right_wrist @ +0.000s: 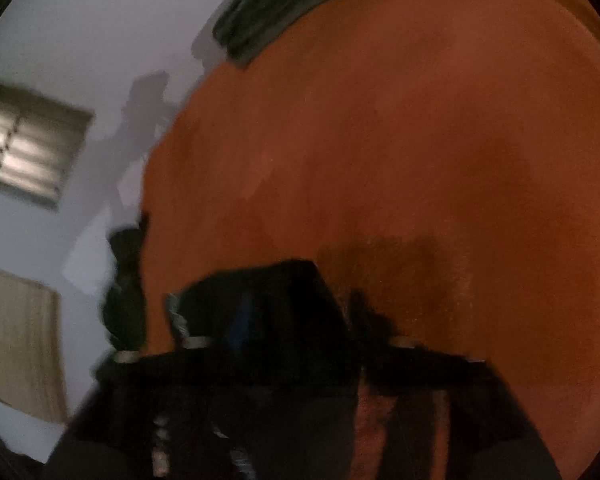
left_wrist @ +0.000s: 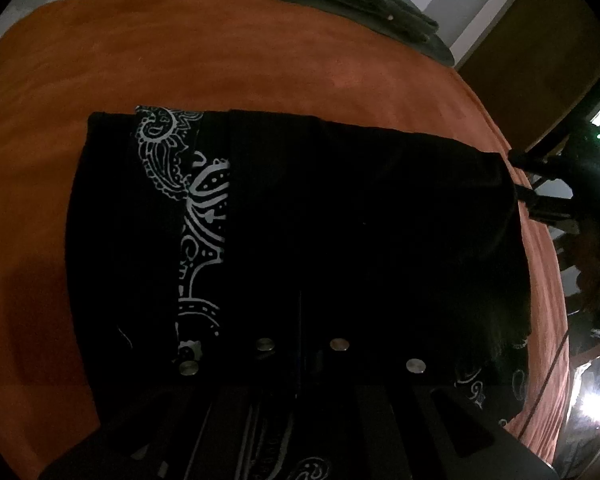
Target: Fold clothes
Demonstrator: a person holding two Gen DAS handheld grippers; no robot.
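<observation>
Lying flat just ahead of the left claw [left_wrist: 300, 364]: black paisley-print garment [left_wrist: 300, 220] on fuzzy orange blanket [left_wrist: 260, 48]; both claws' state cannot tell. Right claw [right_wrist: 300, 340] blurred.

Orange bedspread [left_wrist: 260, 48], pale wall [right_wrist: 80, 20], shuttered window [right_wrist: 24, 144], wooden door [left_wrist: 540, 52]

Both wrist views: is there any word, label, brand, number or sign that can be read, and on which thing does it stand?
None can be read.
The black garment on the orange cover bears only a white paisley pattern, no letters.
The green folded cloth shows no label.
The right wrist view is blurred; no text can be made out on the wall or the window.
</observation>
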